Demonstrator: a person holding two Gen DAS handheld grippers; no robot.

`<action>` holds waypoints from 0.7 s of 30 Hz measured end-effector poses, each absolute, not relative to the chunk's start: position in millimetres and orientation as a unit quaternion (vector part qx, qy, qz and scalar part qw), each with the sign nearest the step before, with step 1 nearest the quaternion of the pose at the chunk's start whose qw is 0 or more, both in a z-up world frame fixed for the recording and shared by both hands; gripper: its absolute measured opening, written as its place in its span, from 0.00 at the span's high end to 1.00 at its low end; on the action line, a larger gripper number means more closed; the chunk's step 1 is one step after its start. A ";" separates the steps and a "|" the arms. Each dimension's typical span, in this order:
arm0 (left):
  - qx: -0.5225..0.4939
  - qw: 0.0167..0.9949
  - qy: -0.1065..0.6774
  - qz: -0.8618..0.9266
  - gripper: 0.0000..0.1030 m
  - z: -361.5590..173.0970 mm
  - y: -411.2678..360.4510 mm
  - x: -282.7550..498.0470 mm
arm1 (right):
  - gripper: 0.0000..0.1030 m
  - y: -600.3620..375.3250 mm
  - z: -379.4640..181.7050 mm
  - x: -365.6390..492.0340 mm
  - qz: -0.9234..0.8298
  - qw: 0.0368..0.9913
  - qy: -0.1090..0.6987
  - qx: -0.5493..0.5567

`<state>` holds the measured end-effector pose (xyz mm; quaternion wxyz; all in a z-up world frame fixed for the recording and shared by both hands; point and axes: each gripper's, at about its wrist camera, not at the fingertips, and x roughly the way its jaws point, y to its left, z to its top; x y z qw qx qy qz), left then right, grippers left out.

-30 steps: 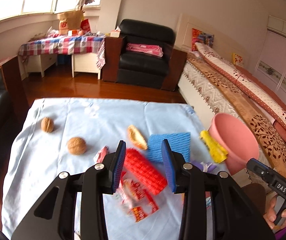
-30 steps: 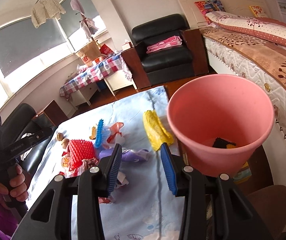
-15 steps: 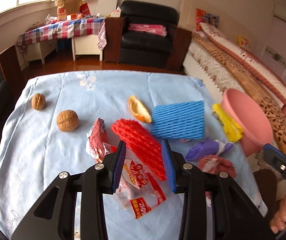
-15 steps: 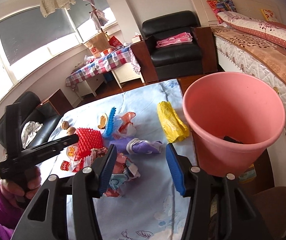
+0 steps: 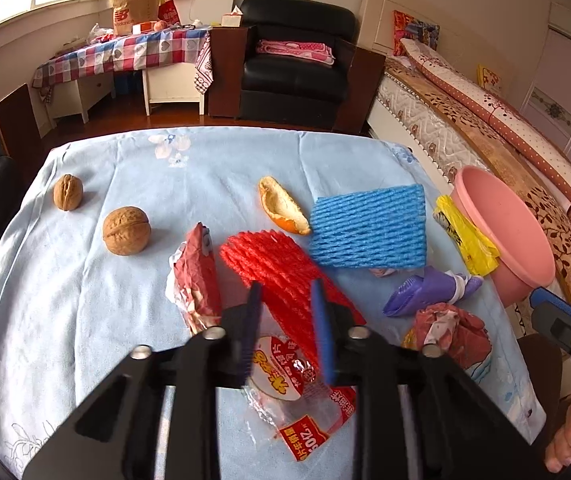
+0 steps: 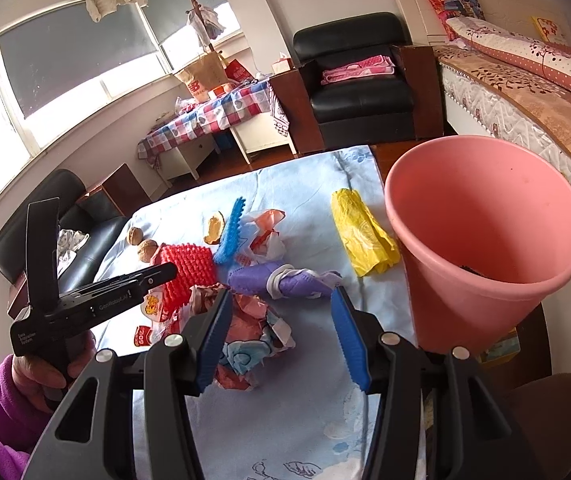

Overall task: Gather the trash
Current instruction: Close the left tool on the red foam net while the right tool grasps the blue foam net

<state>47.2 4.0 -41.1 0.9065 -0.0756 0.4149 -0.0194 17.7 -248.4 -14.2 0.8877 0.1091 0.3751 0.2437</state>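
Closing around the red foam net (image 5: 281,276), the left claw (image 5: 285,320) isn't clenching yet and is risking snagging the clear wrapper (image 5: 301,404) underneath too.

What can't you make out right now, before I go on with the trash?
- Left tongs: blurred in the left view, just closing around the red net; contact unclear.
- Bin contents: right view, a dark scrap mostly hidden by the rim.
- Clear wrapper: partly hidden by the tongs.
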 end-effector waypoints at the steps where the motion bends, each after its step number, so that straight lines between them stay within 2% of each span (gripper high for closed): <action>1: -0.075 0.907 0.414 -0.022 0.83 -41.1 4.0 46.9 | 0.51 -246.7 -14.3 17.8 0.244 0.888 0.376 0.107; 4: -0.070 0.910 0.407 -0.029 0.91 -39.5 2.7 43.9 | 0.51 -242.7 -14.4 18.6 0.245 0.887 0.376 0.104; 5: -0.072 0.911 0.404 -0.032 0.99 -38.6 3.0 42.8 | 0.51 -241.7 -14.3 19.2 0.245 0.887 0.377 0.102; 6: -0.075 0.912 0.402 -0.036 1.00 -36.9 3.8 41.8 | 0.51 -241.2 -14.5 19.3 0.245 0.887 0.377 0.102; 21: -0.109 0.914 0.387 -0.051 1.00 -28.1 20.2 32.2 | 0.51 -198.1 -1.9 58.4 0.281 0.878 0.376 0.092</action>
